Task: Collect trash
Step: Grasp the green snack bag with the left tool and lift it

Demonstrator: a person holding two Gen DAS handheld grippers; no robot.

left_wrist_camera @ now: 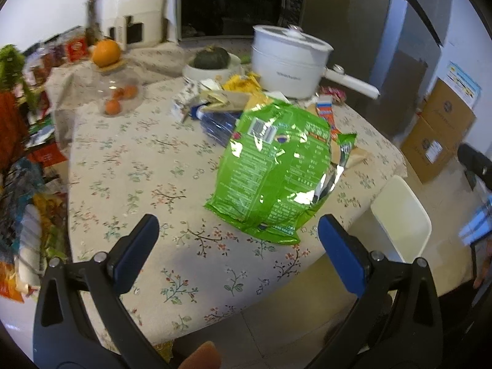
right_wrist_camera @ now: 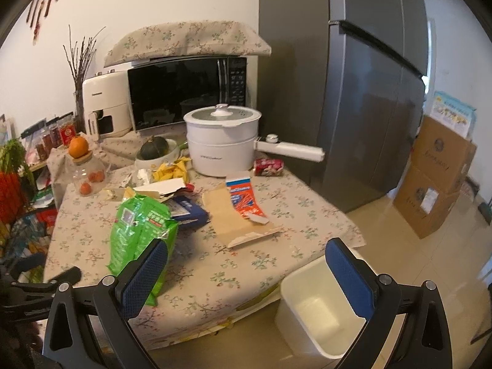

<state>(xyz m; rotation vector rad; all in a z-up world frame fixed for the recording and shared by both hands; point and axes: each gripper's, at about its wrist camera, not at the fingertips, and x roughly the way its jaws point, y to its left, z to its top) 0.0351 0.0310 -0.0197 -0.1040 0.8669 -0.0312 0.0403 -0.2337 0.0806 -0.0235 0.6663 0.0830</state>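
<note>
Here, both jaws wide open, holding nothing: left gripper just before the green bag, right gripper above the desk edge. Green bag flat on the desk, near side; behind it blue wrapper, cardboard, orange wrapper. White bin on the floor beside the desk.

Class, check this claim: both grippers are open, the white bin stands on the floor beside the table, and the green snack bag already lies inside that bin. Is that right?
Not quite. The green snack bag lies on the table, not in the white bin, which holds no bag; the right wrist view shows this. Both the left gripper and right gripper are open, and the bin stands on the floor beside the table.
</note>
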